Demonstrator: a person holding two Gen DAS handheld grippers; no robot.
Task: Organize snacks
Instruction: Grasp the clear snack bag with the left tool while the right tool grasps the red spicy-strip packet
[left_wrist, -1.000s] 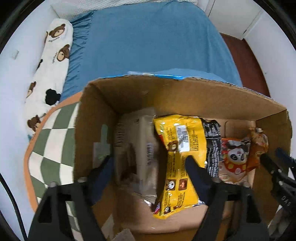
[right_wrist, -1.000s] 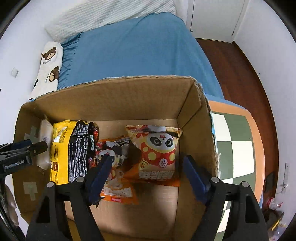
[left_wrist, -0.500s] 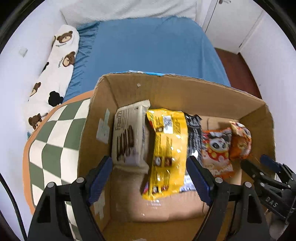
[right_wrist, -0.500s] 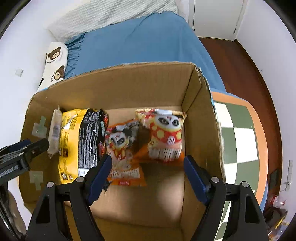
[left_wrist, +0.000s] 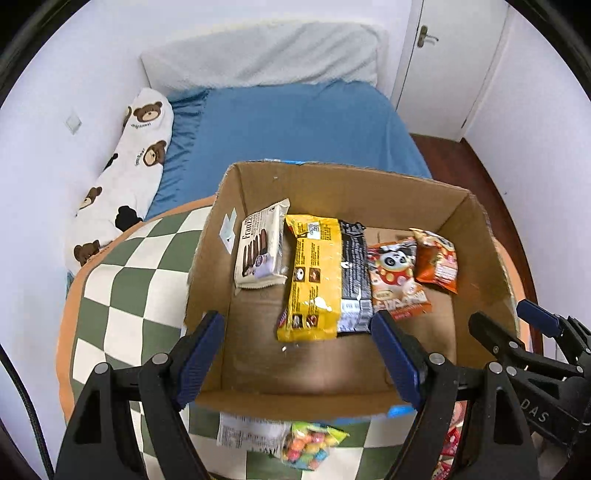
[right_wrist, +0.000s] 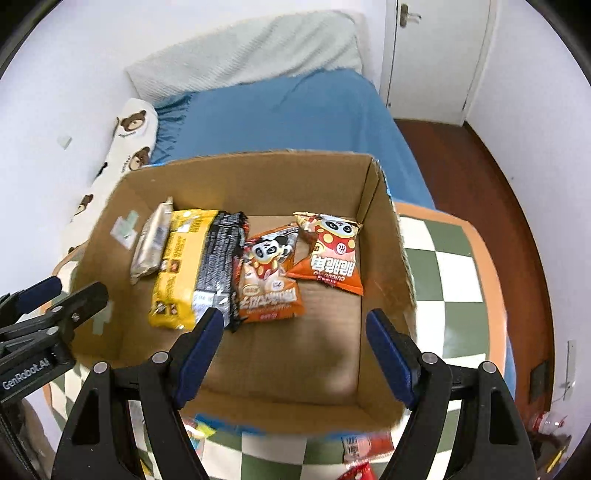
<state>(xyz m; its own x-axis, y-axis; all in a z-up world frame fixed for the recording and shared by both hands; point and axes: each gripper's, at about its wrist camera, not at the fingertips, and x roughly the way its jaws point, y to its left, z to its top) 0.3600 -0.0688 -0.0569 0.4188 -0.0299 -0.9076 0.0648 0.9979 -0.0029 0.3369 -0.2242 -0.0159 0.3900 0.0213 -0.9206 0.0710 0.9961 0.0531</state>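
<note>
Plainly, both tools hover above an open cardboard box (left_wrist: 343, 192), each with its jaws spread wide and nothing between them: the left tool (left_wrist: 297, 354) sits at the bottom centre of its view, the right tool (right_wrist: 295, 350) at the bottom centre of its own. Inside the box, snacks lie in a row along the far half of the floor: a white biscuit pack (left_wrist: 260, 251) near the left wall, a yellow-and-black bag (left_wrist: 321, 280) just beside it, then two orange panda packets (right_wrist: 269, 273) (right_wrist: 334, 254) toward the right wall. The near half of the box floor (right_wrist: 295, 354) is bare cardboard. The box stands on a green-and-white checkered tabletop (left_wrist: 122, 295) with an orange rim. A bag of coloured candies (left_wrist: 310, 445) lies on the tabletop just outside the box's near wall, at the bottom of the left view. Beyond the far wall lies a blue bed (left_wrist: 295, 125).
</note>
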